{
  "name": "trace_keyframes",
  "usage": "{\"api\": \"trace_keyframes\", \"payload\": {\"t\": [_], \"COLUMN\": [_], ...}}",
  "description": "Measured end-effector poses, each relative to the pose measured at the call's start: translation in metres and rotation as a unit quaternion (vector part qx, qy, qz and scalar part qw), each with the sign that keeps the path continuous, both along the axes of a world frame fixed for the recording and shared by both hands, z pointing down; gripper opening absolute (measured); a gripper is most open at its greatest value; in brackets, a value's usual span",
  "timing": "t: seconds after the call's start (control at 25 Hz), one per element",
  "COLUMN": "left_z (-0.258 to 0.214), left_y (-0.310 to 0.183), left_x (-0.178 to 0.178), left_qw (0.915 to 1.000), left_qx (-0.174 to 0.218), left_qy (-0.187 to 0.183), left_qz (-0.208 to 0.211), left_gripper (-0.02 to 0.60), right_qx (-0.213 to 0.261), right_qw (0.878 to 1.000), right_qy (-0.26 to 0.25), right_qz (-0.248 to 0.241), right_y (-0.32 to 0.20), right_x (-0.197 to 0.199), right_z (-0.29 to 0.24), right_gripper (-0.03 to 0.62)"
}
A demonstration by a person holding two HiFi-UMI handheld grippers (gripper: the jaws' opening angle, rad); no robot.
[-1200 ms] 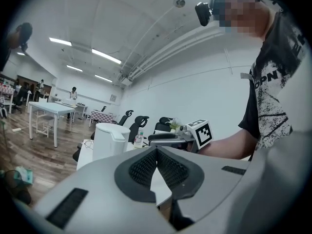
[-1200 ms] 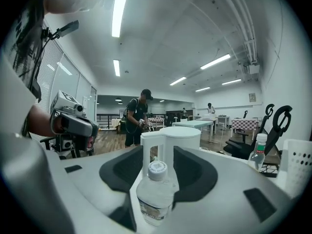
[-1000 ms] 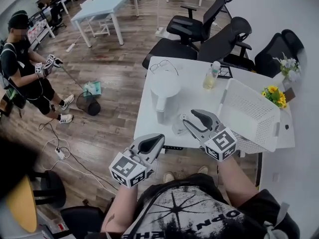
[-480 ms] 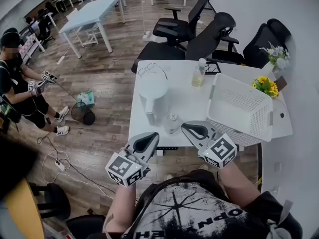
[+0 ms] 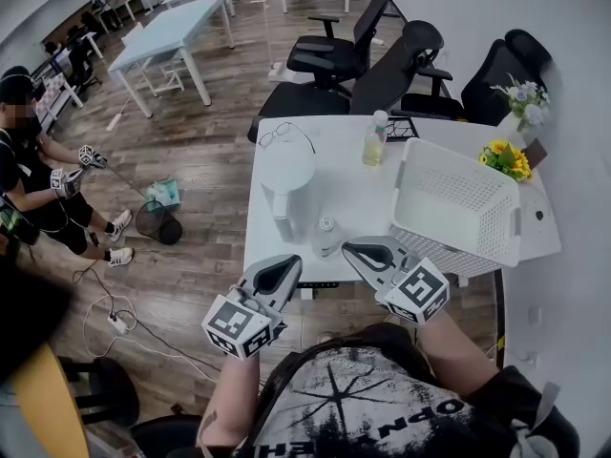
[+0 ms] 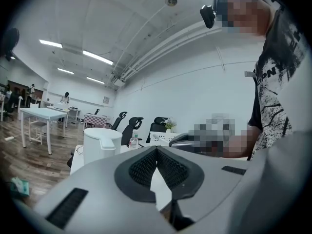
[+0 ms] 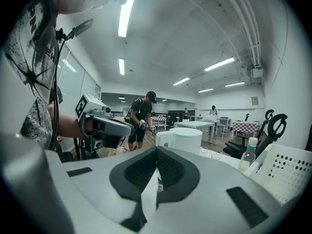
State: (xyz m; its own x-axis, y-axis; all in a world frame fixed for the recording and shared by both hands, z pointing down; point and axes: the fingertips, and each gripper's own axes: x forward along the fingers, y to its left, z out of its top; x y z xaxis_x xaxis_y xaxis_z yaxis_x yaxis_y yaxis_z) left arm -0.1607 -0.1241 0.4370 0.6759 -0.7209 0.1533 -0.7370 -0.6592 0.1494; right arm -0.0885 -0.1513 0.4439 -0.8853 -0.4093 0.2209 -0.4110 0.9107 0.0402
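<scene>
Nearest the person, the left gripper (image 5: 281, 268) is hovering off the front edge of the white table (image 5: 377, 198), its padded jaws pressed together with nothing between them. Just to its right, the right gripper (image 5: 356, 249) is hanging over the table's near edge, its jaws likewise closed on nothing and pointing at a small clear water bottle (image 5: 325, 236), which is showing only as a sliver of label (image 7: 159, 183) below the meeting pads. That bottle is standing upright near the front edge, just beyond the right gripper and apart from it. It is looking light, thin-walled and smooth, so it is likely to dent or slip under a hard squeeze; the middle of the body, below the cap, is looking like the surest place to take hold. Just behind it a white kettle (image 5: 286, 175) is standing, and beside that a white perforated basket (image 5: 449, 198) is lying tilted. Farther back a taller bottle (image 5: 373, 139) and a pair of glasses (image 5: 279, 134) are resting, with black office chairs (image 5: 382, 74) beyond.
</scene>
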Motion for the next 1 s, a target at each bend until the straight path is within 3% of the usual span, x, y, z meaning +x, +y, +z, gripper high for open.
{"api": "trace_keyframes", "payload": {"t": [1.0], "left_z": [0.007], "left_y": [0.004], "left_x": [-0.007], "left_qw": [0.9999], "left_qx": [-0.013], "left_qy": [0.002], "left_qz": [-0.008], "left_gripper": [0.011], "right_qx": [-0.001], "right_qw": [1.000], "right_qy": [0.025], "right_qz": [-0.013], "right_y": [0.005], "right_x": [-0.010], "right_z": [0.010], "right_gripper": [0.021]}}
